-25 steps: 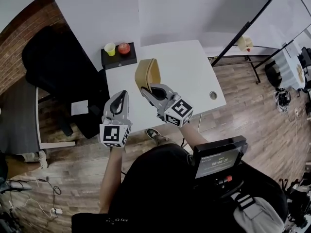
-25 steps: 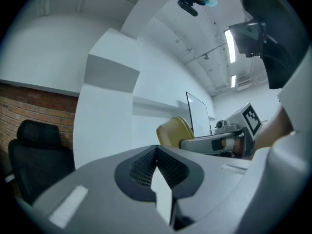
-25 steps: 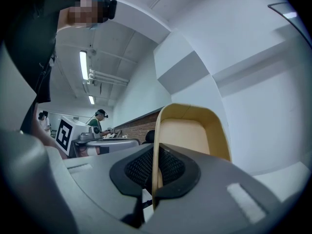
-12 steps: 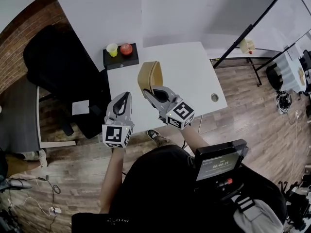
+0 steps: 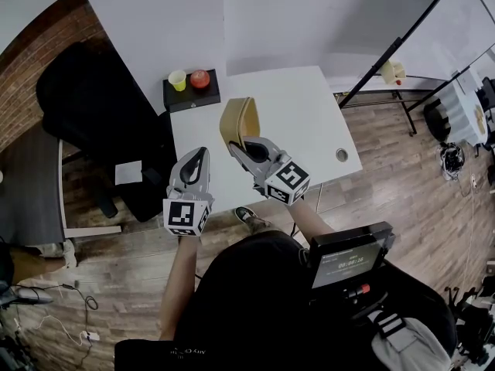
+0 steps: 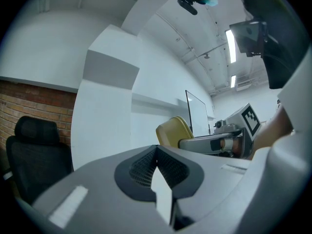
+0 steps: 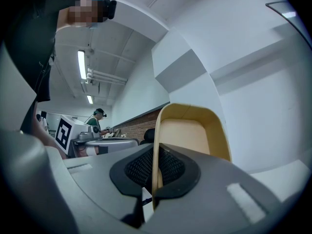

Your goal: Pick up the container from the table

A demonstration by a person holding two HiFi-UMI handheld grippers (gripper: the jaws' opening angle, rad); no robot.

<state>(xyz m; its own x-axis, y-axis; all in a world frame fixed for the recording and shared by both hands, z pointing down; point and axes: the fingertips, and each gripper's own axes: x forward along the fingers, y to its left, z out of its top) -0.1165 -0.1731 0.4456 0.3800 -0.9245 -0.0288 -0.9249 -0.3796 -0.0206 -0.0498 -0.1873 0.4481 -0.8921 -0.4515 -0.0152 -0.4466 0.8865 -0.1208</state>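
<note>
We count one container [image 5: 234,120], tan and shallow. There is one white desk [image 5: 302,114], with one black tray [image 5: 191,96] at its far left corner. On the tray stand one yellow cup [image 5: 178,79] and one round red thing [image 5: 200,77], side by side. One round hole [image 5: 339,154] sits near the desk's right edge, and one black chair [image 5: 93,107] stands off its left edge. There are two grippers, both over the near edge.

The right gripper [image 5: 237,141] is clenched on the container. In its own view [image 7: 155,147] the jaws are drawn nearly together, with one thin wall of the container [image 7: 187,135] nipped between the pads. The container is turned on edge, its hollow facing right, over the near left part of the desk. We cannot tell whether its lower edge touches the top.

The left gripper [image 5: 196,155] is just left of the right one and apart from the container. Its own view [image 6: 156,147] shows the jaws pressed together on nothing, with the container [image 6: 174,129] beyond them to the right.
</note>
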